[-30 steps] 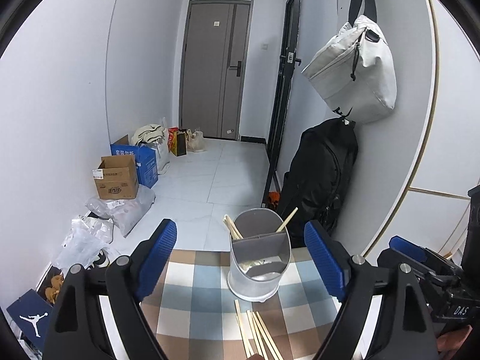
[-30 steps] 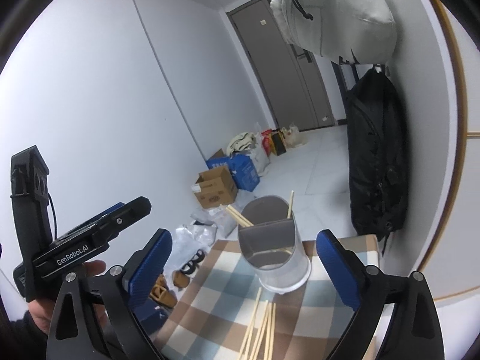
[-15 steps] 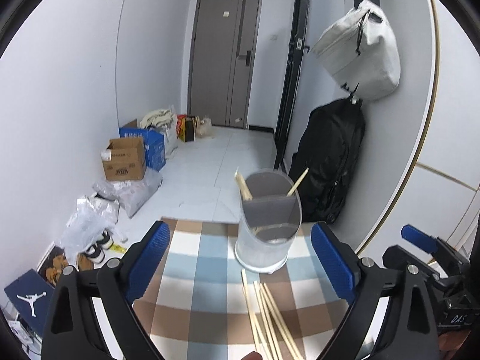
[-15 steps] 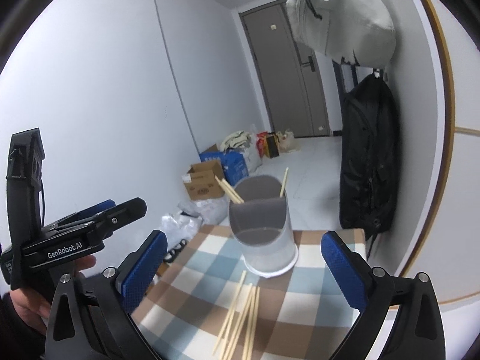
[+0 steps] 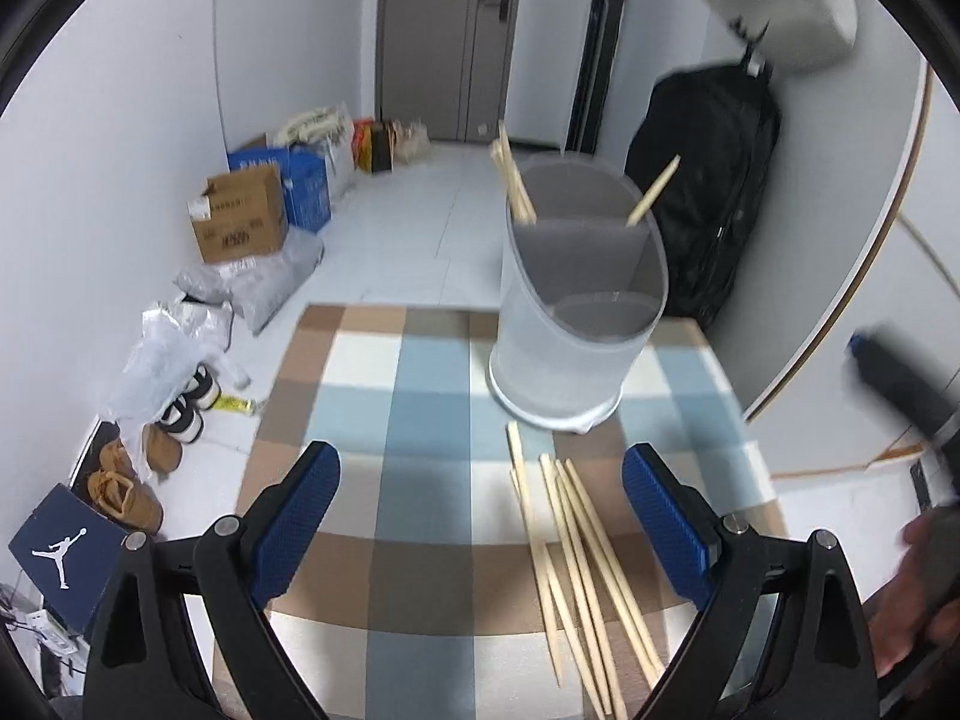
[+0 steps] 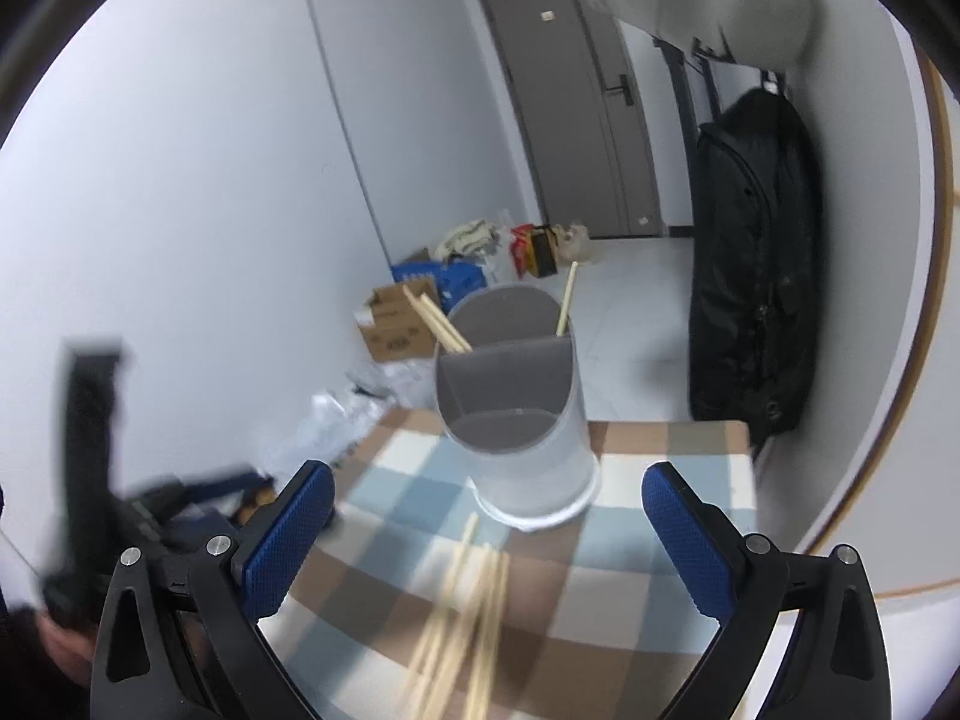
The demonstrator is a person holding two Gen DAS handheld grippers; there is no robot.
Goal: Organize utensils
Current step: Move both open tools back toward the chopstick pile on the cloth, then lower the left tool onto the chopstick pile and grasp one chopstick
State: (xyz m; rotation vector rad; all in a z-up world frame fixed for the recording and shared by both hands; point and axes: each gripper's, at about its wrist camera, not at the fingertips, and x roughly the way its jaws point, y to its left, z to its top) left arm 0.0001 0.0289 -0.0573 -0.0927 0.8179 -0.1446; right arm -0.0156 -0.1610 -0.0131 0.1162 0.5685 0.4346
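Note:
A grey divided utensil holder (image 5: 576, 312) stands at the far side of a checked tablecloth (image 5: 420, 420); it also shows in the right wrist view (image 6: 516, 420). Wooden chopsticks lean in its back compartments (image 5: 513, 180). Several loose chopsticks (image 5: 576, 552) lie on the cloth in front of the holder, blurred in the right wrist view (image 6: 468, 612). My left gripper (image 5: 480, 516) is open and empty above the cloth, left of the loose chopsticks. My right gripper (image 6: 486, 534) is open and empty above them.
A black backpack (image 5: 708, 180) and a pale bag (image 5: 780, 0) hang on the right wall beyond the table. Boxes (image 5: 240, 222), plastic bags and shoes (image 5: 126, 480) lie on the floor at left. The table's far edge is just behind the holder.
Both grippers have tilted down and moved back, so more cloth and the loose chopsticks show. Both stay open. The right view is motion-blurred.

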